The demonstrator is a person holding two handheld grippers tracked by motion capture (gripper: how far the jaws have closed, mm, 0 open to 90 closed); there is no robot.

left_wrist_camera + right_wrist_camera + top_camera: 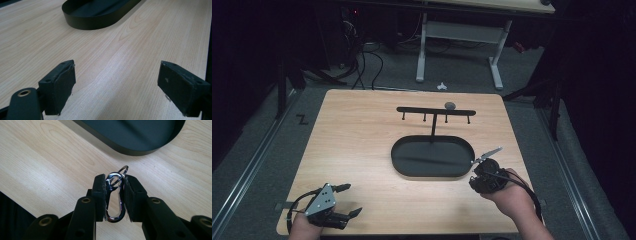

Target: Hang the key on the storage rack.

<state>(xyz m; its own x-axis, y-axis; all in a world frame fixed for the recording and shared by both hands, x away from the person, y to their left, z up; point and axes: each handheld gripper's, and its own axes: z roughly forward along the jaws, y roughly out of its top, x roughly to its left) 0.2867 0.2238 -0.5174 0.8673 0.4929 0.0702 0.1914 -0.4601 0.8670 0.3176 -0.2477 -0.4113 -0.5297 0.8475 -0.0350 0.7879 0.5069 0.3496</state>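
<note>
Wooden table (362, 150): carabiner clip (115, 195) clamped between right tool (114, 182) pads.

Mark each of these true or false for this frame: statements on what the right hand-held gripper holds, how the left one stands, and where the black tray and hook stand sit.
1. The right hand-held gripper is shut on a metal snap hook. True.
2. The left hand-held gripper holds a key ring. False: its jaws stand wide apart above bare table.
3. The snap hook hangs on the stand's crossbar. False: it is clamped in the right gripper, near the tray's right end.
4. The black oval tray lies at the foot of the hook stand. True.
5. The left gripper is inside the tray. False: it is at the table's near left corner.
</note>
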